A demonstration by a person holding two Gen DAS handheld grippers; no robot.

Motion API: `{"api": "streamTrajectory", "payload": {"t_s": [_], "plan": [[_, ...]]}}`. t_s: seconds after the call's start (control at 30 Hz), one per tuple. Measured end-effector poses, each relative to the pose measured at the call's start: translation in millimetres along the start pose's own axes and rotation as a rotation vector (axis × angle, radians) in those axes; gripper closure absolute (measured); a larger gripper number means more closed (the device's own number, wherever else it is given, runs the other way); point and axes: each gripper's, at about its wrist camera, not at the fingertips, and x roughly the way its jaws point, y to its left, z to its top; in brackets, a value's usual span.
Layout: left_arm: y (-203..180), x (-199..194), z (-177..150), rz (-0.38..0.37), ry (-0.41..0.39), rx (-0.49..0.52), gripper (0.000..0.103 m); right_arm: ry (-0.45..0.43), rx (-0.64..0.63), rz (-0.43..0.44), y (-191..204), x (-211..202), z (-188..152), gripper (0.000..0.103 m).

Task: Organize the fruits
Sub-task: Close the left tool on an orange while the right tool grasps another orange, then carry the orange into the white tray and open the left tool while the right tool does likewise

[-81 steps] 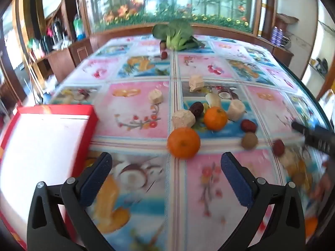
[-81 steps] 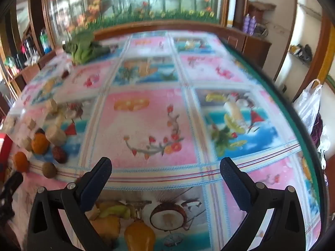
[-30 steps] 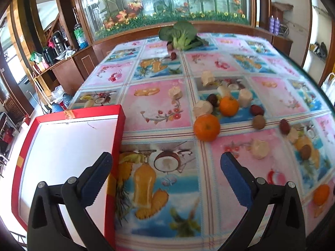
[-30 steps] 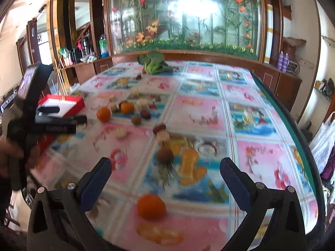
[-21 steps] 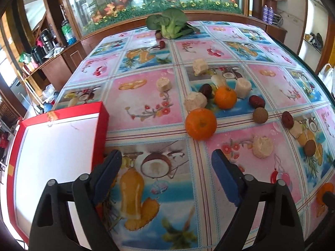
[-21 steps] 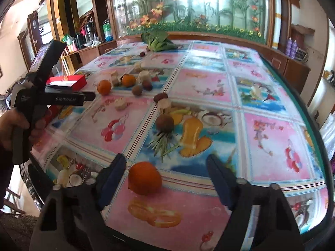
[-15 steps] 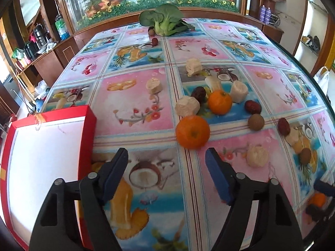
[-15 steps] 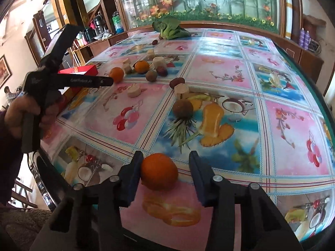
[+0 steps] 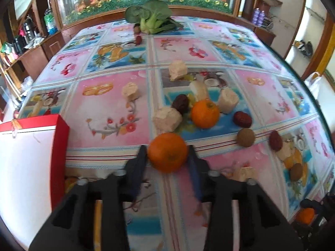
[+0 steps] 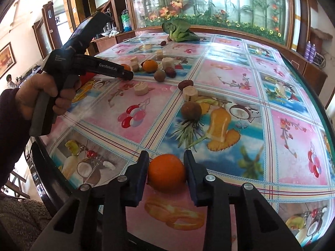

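Both oranges look firm, smooth, roll-prone: left tongs and right tongs each pinch 1 orange across its middle.

Behind your work area you have a leafy green vegetable lying at the far edge of the fruit-print tablecloth. Beyond it stands a glass-fronted display of artificial flowers, and two purple bottles sit on the wooden sideboard to your right.
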Motion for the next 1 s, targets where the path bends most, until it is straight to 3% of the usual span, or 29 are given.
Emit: {"api": "streamTrajectory", "payload": {"t_s": [0.17, 0.43, 0.67, 0.8, 1.0], "plan": [[6, -10, -4, -0.024, -0.014, -0.038, 0.066, -0.001, 0.011, -0.002, -1, 0, 1, 0.072], [36, -91, -34, 0.041, -0.148, -0.071, 0.066, -0.013, 0.032, 0.062, 19, 8, 36, 0.072], [104, -125, -78, 0.238, -0.147, -0.161, 0.066, -0.006, -0.017, 0.211, 91, 51, 103, 0.072], [139, -124, -97, 0.323, -0.115, -0.225, 0.066, 0.017, -0.022, 0.355, 146, 86, 140, 0.072], [158, -115, -116, 0.354, -0.072, -0.242, 0.066, 0.103, -0.008, 0.489, 206, 137, 161, 0.072]]}}
